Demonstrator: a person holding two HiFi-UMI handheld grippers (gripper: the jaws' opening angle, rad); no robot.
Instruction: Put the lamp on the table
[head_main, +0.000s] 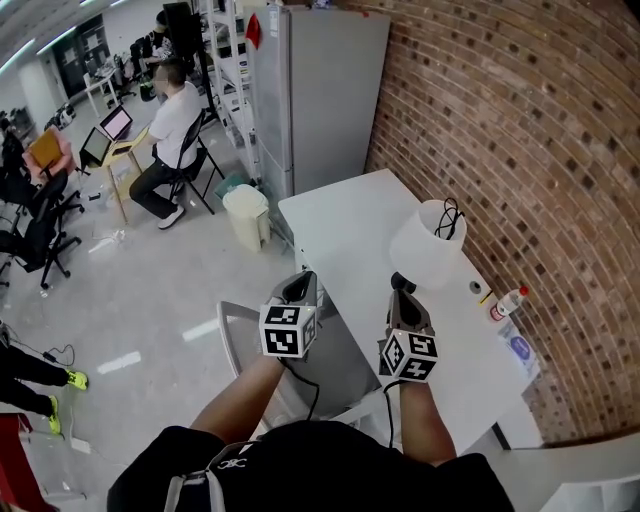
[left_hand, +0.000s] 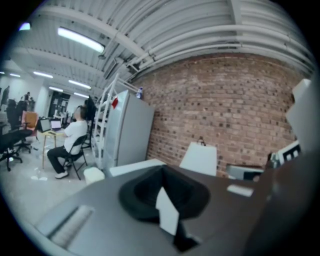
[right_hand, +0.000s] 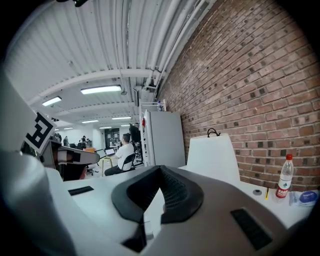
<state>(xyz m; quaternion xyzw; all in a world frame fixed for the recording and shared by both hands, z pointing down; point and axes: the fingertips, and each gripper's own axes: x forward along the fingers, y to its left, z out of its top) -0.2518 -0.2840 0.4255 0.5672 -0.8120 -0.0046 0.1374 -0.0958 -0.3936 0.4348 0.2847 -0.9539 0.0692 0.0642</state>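
The lamp (head_main: 430, 245) stands upright on the white table (head_main: 340, 215) near the brick wall, its white shade topped by a black cord loop. My right gripper (head_main: 402, 285) hovers over the table just in front of the lamp, shut and holding nothing. Beside the table's left edge, my left gripper (head_main: 298, 287) is also shut and empty. The lamp shade (left_hand: 200, 159) shows ahead of the closed left gripper (left_hand: 161, 174) in the left gripper view. In the right gripper view the shade (right_hand: 212, 156) rises beyond the closed right gripper (right_hand: 160, 172).
A plastic bottle (head_main: 507, 302) and a small blue-white pack (head_main: 520, 350) lie by the wall. A grey refrigerator (head_main: 320, 90) stands past the table's far end, with a white bin (head_main: 247, 215) beside it. A grey chair (head_main: 240, 330) is under my left gripper. A person (head_main: 175, 130) sits far left.
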